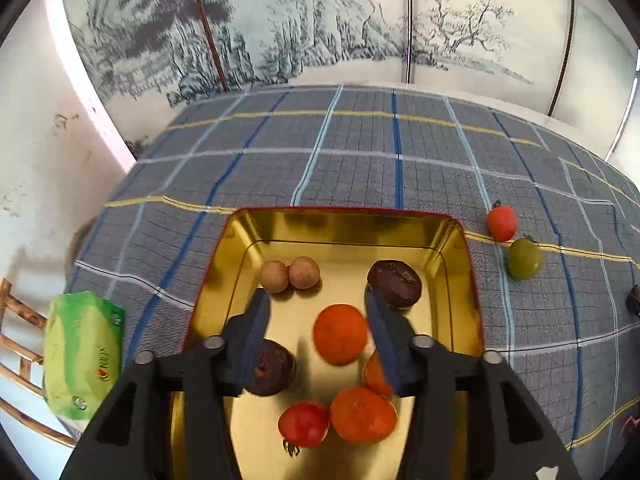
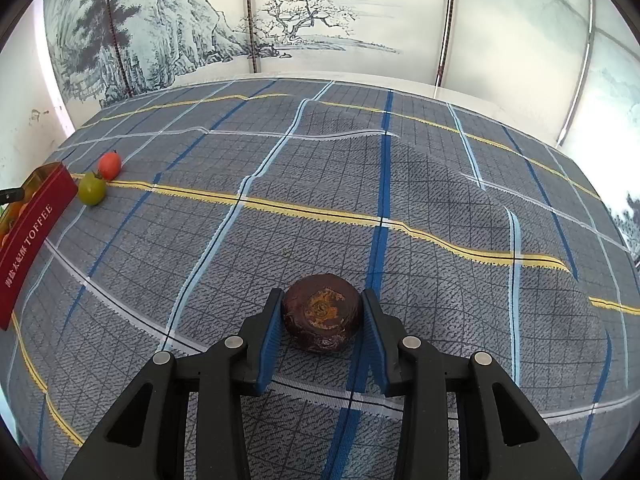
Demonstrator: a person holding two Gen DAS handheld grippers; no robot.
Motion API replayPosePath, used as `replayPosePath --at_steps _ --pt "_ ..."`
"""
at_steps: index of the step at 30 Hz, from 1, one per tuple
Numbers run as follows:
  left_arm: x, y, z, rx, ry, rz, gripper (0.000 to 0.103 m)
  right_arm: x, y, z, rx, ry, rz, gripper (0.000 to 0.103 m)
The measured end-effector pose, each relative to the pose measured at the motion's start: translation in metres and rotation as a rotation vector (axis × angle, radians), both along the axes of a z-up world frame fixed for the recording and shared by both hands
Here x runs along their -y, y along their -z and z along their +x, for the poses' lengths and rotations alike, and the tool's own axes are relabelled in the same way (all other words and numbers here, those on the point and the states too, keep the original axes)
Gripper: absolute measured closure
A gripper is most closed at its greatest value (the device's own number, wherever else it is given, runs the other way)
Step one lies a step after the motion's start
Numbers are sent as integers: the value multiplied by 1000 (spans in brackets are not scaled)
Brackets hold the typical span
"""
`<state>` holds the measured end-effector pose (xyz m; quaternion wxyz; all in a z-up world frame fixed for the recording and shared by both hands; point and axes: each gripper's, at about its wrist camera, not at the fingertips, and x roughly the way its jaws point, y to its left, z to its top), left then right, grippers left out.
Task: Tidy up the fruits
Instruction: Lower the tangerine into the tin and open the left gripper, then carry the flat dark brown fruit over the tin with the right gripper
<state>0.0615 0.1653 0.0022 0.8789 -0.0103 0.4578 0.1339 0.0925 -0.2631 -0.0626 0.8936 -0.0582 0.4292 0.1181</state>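
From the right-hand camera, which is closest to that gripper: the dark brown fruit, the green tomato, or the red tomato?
1. Dark brown fruit: between the fingers of the right gripper, on the cloth.
2. Green tomato: far left, beside the red tin.
3. Red tomato: just behind the green one, farthest.

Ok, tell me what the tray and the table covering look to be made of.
Tray: probably tin-plated metal, glossy gold inside with mirror-like reflections of the fruit, red printed outside wall reading TOFFEE. Table covering: woven fabric, matte, grey plaid with blue, white and yellow stripes; it wrinkles and ripples, so it is soft cloth.
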Motion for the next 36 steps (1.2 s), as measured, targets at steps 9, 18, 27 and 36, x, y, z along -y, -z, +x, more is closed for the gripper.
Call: replayPosePath --at_steps 9,18,27,36 --pt "29 -31 -32 105 25 148 29 2 0 -1 -3 9 7 64" --pt "51 -45 -51 141 62 166 21 -1 -6 -14 -14 18 46 64" --pt "49 -49 -64 156 39 153 17 -42 -38 -32 27 -66 75 64" --pt "-15 -64 -111 216 -136 22 16 -129 -77 -60 66 -274 148 64"
